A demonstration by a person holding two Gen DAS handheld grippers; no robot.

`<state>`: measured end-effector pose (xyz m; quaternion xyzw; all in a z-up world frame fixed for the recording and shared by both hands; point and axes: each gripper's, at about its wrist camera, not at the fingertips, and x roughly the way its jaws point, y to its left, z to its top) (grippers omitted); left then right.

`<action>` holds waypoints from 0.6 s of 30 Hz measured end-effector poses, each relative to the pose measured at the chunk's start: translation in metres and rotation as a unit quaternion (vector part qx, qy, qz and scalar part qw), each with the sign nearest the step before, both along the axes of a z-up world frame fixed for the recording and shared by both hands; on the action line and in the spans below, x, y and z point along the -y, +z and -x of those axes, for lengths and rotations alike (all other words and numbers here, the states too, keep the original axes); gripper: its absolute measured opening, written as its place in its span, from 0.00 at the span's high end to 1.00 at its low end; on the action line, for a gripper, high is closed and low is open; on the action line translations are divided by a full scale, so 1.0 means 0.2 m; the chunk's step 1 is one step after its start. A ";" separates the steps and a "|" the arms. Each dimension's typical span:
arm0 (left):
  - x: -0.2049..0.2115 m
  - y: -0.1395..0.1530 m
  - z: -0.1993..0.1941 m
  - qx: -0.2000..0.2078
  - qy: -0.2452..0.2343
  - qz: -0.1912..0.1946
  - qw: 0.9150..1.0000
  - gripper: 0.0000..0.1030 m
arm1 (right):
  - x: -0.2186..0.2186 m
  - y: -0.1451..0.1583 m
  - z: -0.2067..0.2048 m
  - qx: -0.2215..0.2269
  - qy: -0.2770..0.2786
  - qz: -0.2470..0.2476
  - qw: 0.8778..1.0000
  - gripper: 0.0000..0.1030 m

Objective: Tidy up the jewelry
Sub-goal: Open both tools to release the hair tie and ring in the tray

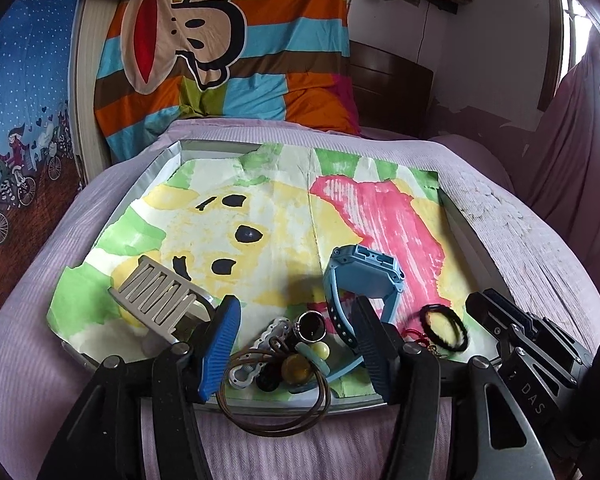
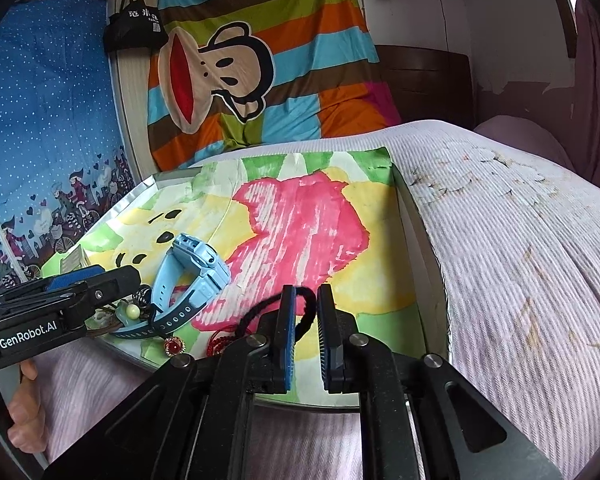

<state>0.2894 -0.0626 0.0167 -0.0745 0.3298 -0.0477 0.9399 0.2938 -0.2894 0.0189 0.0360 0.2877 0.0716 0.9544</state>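
The left gripper (image 1: 296, 354) is standing with jaws apart around the bead pile (image 1: 278, 354), while the right gripper (image 2: 305, 338), jaws barely parted, is straddling the black hair tie (image 2: 278, 306), so it should be pinching squarely before lifting.

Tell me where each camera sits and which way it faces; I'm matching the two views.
Left wrist: on the left gripper, looking forward and down over the jewelry pile at the tray's near edge; its own open fingers show, plus the right gripper.
Right wrist: on the right gripper, facing the tray's right half; fingers narrowly apart around the black hair tie; a hand shows.
Shared: blue smartwatch, hair tie, striped monkey cloth.
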 end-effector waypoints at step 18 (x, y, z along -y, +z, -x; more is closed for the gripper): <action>-0.07 0.12 0.23 0.095 0.003 -0.006 0.995 0.04 | 0.09 0.14 0.24 0.096 -0.020 -0.022 0.995 0.19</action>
